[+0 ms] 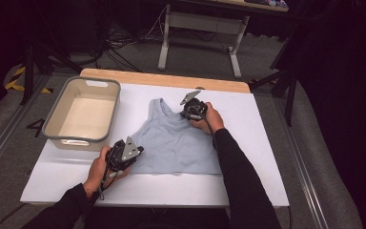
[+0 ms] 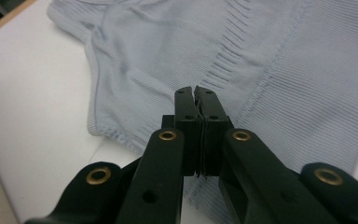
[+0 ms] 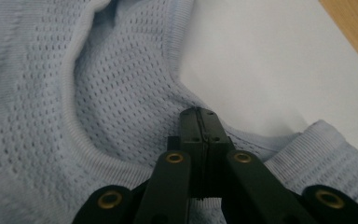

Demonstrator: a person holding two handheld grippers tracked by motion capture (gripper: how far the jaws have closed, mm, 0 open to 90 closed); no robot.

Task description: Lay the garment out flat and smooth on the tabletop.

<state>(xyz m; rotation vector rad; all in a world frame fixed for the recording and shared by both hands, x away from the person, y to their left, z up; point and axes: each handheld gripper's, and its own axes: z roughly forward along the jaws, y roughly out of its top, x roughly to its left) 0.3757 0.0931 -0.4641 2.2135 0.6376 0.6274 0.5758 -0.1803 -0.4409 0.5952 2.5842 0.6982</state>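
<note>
White table top [image 1: 267, 157] with a wooden far edge, carrying everything. Beige plastic tub [image 1: 57, 121] at far left, empty, apart from the garment; likely the drop-off spot. Pale blue knit tank top [image 1: 176, 143] lies flat mid-table, neckline away from the person, hem toward them; ribbed body, mesh panel at the neck in the right gripper view.

Left gripper [image 1: 134, 153] sits at the near-left hem corner. In the left gripper view its jaws are pressed together with a thin fold of the top [image 2: 270, 70] pinched between them, low against the table. Right gripper [image 1: 187, 114] is at the far-right shoulder strap; jaws closed there too, apparently clamping the strap edge [image 3: 279, 144], though the fabric between the pads is hard to make out.

Diagonal corners held, so the cloth stays taut for a lift or a fold, probably a fold across before it goes to the tub.
</note>
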